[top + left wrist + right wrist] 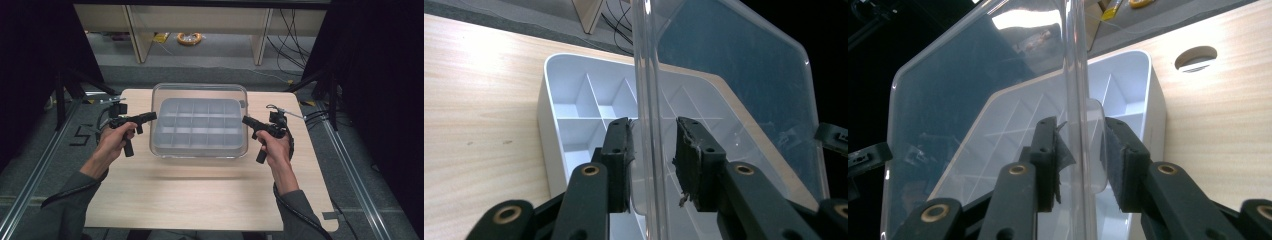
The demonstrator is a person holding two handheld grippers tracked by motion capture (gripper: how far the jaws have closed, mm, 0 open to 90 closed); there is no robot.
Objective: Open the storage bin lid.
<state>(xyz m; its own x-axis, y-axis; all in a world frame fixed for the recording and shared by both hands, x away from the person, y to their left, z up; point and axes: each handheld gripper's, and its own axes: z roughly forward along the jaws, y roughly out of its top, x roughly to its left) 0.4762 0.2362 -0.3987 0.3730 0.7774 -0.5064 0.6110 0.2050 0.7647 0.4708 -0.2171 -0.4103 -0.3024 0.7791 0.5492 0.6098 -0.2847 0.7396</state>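
Clear plastic forms the lid (199,92) that both grippers meet, one at each side of a pale grey divided tray (198,129) in the middle of the light wooden table (200,195). In the high view the lid lies over the tray, its rim standing out beyond the tray on every side.

The left gripper (151,116), held in the person's left hand (114,141), points its tips at the lid's left edge. In the left gripper view its jaws stand part open with the lid's edge (647,115) running up between them; the left pad sits close to the plastic, the right one clearly apart (so not clamped).

The right gripper (246,120), in the right hand (276,150), reaches the lid's right edge. In the right gripper view the jaws straddle the edge and a small clear tab (1096,150) on it, with narrow gaps on both sides; whether either pad touches I cannot tell.

The tray's compartments (574,107) look bare where visible. A round hole (1196,58) is cut in the tabletop beside the tray. No writing or label can be read on anything.
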